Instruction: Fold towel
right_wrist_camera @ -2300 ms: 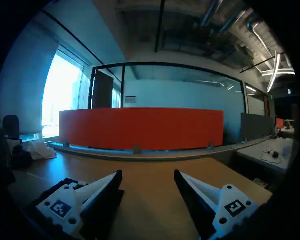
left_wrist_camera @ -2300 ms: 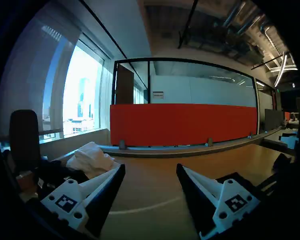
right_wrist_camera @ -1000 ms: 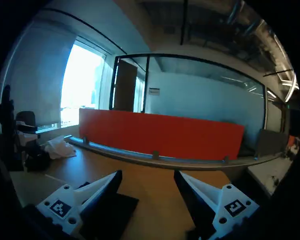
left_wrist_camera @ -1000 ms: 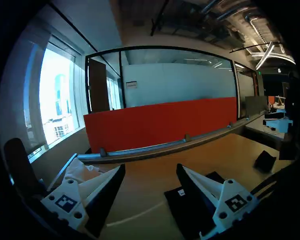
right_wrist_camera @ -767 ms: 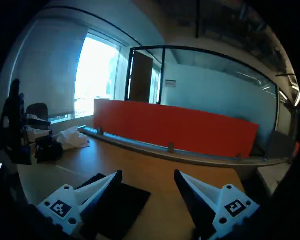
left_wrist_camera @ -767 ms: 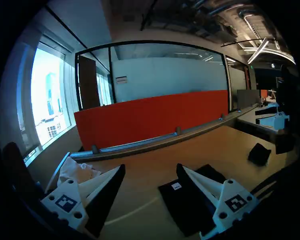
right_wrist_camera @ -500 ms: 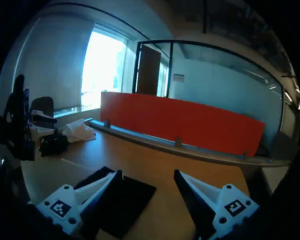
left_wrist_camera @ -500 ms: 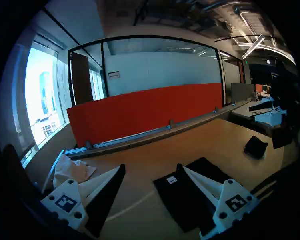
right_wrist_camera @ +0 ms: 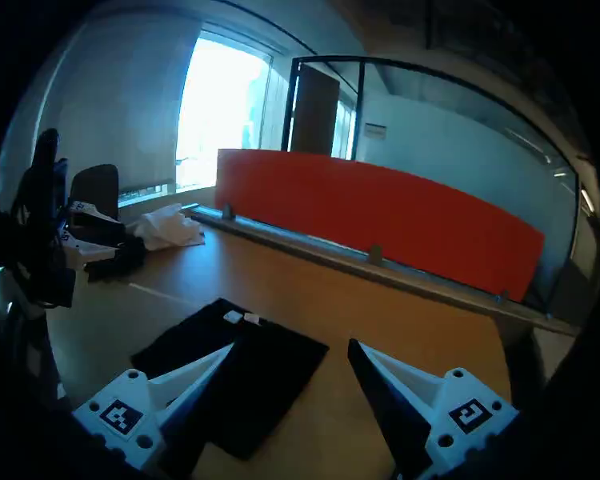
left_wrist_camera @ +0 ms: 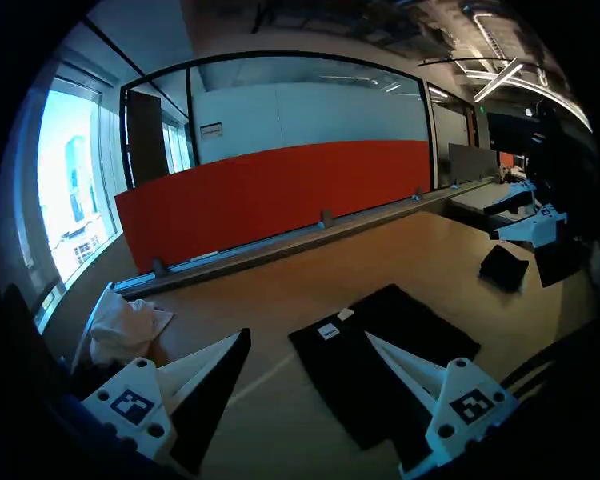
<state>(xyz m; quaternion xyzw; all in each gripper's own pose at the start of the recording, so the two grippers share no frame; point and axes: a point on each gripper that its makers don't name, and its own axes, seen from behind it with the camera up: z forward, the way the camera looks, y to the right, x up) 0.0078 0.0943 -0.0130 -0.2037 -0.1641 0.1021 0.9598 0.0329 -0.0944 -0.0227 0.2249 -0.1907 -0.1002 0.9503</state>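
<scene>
Towel: black towel [left_wrist_camera: 384, 340] [right_wrist_camera: 248, 364] spread flat on the wooden desk [left_wrist_camera: 300, 284] [right_wrist_camera: 316, 292], roughly rectangular and lying askew; small white tags [left_wrist_camera: 328, 330] [right_wrist_camera: 234, 317] near its far edge.
Left gripper: left gripper [left_wrist_camera: 305, 334] with fingers spread wide and nothing between them; its right-hand finger covers the towel's near part in the left gripper view.
Right gripper: right gripper [right_wrist_camera: 294, 344] equally wide apart and holding nothing; its left-hand finger overlaps the towel.
Change: half a second ago less of the towel showed; now both views take in far more of it; the finger gaps are unchanged.
Edges and room: bare wood on all visible sides; the red divider [left_wrist_camera: 276, 192] [right_wrist_camera: 380, 212] well beyond; a white cloth [left_wrist_camera: 120, 328] [right_wrist_camera: 168, 224] well apart; a small dark bundle [left_wrist_camera: 504, 266] apart from it.
</scene>
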